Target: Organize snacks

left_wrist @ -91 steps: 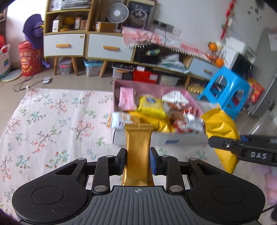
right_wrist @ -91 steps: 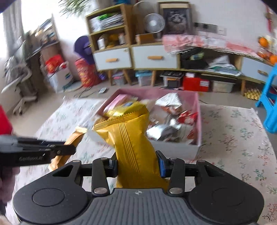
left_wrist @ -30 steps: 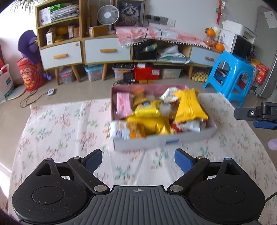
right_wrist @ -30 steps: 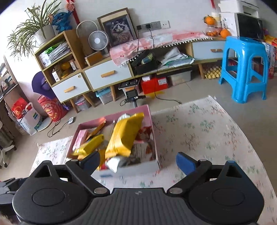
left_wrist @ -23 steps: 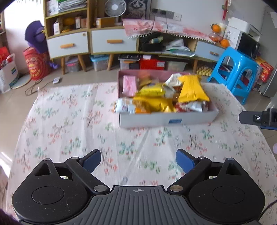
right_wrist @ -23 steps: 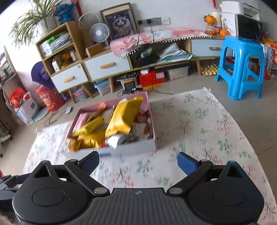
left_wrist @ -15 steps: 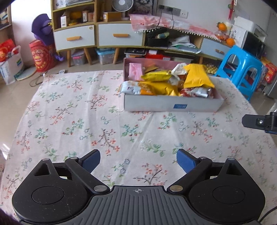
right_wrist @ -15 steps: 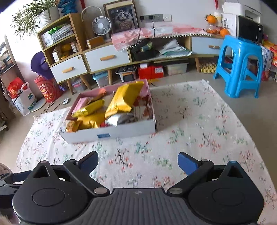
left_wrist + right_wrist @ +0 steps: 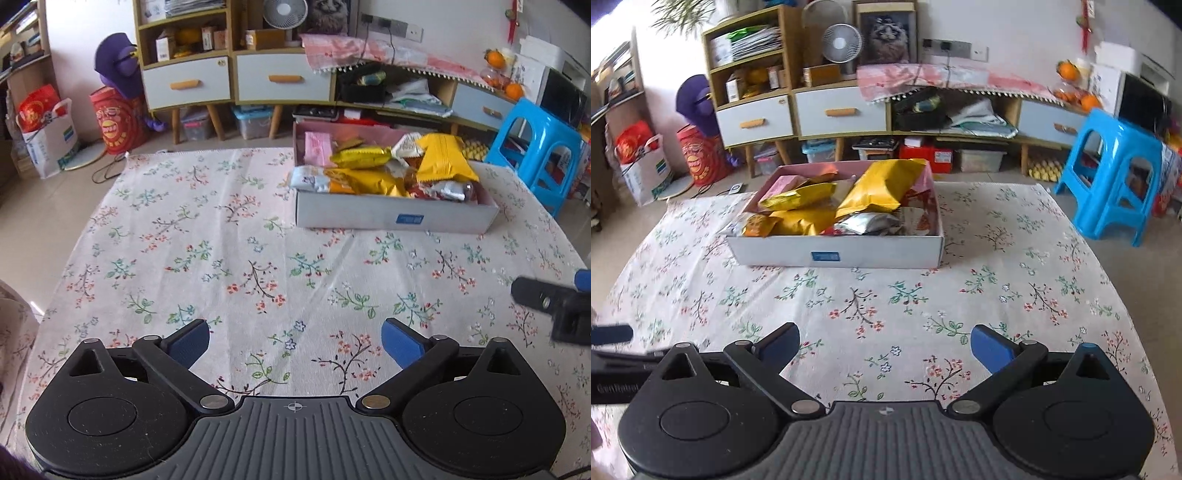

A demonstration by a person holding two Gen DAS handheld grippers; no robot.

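Both grippers, left (image 9: pixel 295 341) and right (image 9: pixel 884 349), spread wide and empty, well back from the box (image 9: pixel 834 254) on the cloth (image 9: pixel 221 258); snacks (image 9: pixel 882 188) heaped inside: light, crinkly, slick, crushable, so likely pinch a sealed end

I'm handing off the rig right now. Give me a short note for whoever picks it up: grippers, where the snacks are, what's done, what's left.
Left gripper: jaws wide open, empty, low over the floral tablecloth.
Right gripper: jaws wide open, empty, also near the table's front edge.
Snacks: all in view sit piled in the white box at the far side; a large yellow packet lies on top.
Done: no loose snack shows on the cloth.
Left: probably nothing to collect; perhaps tidy the heap, since a packet overhangs the box's left rim.
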